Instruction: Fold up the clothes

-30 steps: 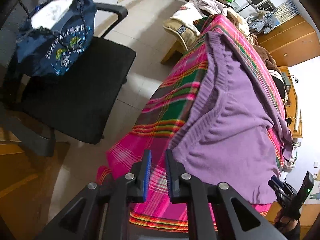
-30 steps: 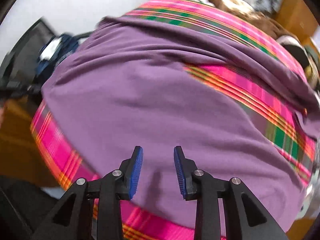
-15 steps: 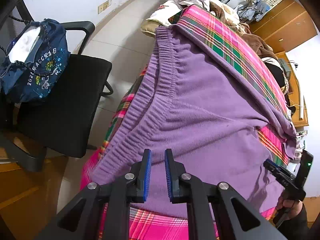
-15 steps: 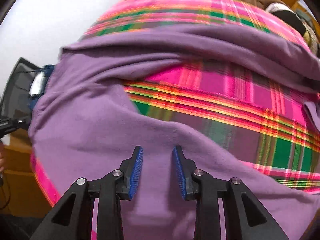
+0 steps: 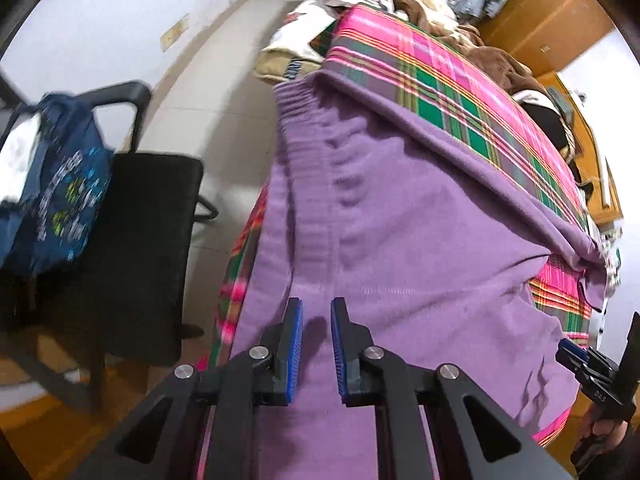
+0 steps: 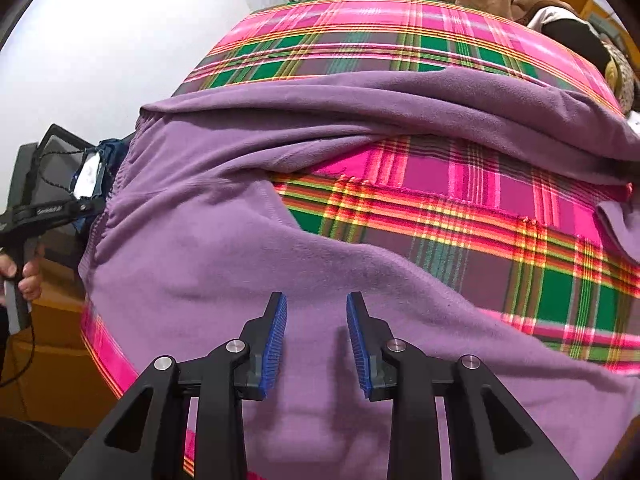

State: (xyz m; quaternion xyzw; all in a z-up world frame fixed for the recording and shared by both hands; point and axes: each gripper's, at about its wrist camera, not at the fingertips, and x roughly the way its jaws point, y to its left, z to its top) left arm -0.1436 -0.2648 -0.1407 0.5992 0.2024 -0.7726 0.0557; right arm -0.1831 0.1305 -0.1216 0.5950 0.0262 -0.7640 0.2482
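Purple fleece trousers lie spread on plaid cloth, unfolded. Left gripper opening, right gripper spread, both empty. Grasp points at waistband and leg are needed next.

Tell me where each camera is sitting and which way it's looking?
Left wrist view: rides the left gripper, looks down along its jaws at the waistband end of the purple trousers; a black chair beside the bed; the other hand shows at the right edge.
Right wrist view: rides the right gripper, looks down along its jaws at a trouser leg; the left hand shows at the left edge.
Shared: the trousers, the plaid blanket, the blue bag.
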